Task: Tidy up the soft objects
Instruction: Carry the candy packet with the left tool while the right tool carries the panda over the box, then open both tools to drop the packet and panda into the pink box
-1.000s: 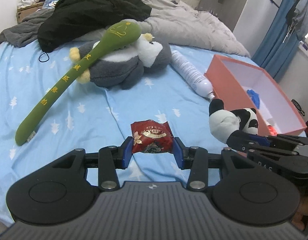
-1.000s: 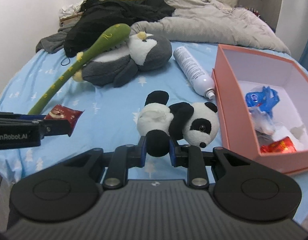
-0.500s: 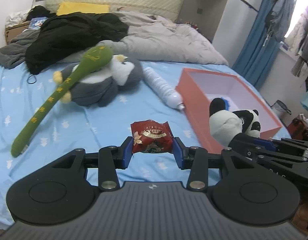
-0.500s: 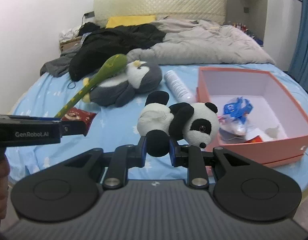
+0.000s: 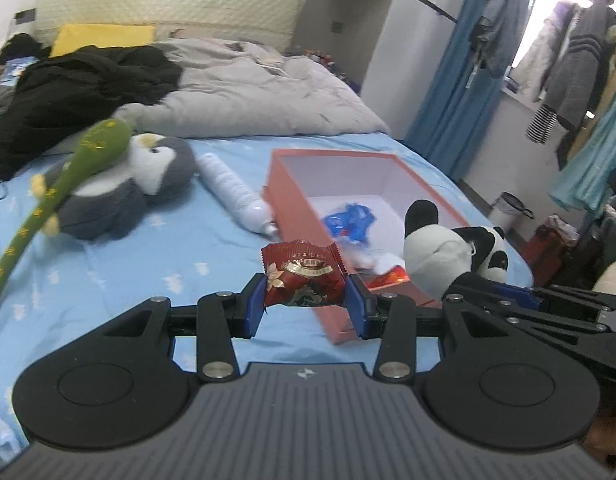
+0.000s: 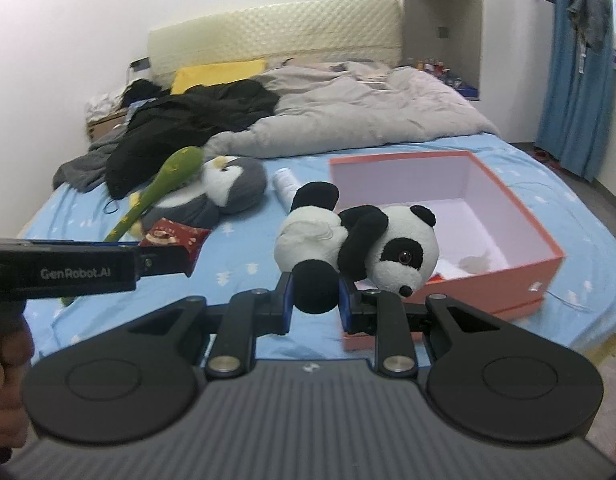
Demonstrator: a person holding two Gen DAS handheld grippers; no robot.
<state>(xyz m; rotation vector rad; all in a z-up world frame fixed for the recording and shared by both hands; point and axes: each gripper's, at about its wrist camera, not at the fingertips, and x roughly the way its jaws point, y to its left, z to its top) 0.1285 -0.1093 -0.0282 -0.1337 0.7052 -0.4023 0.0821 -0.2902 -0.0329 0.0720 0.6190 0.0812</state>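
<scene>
Where visible, pink box holds blue packet, possibly wrappers.

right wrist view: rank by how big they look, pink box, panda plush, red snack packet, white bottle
1. pink box
2. panda plush, though it is nearest the camera, which enlarges it
3. red snack packet
4. white bottle, partly hidden behind the panda, so 3 and 4 are unsure
</scene>
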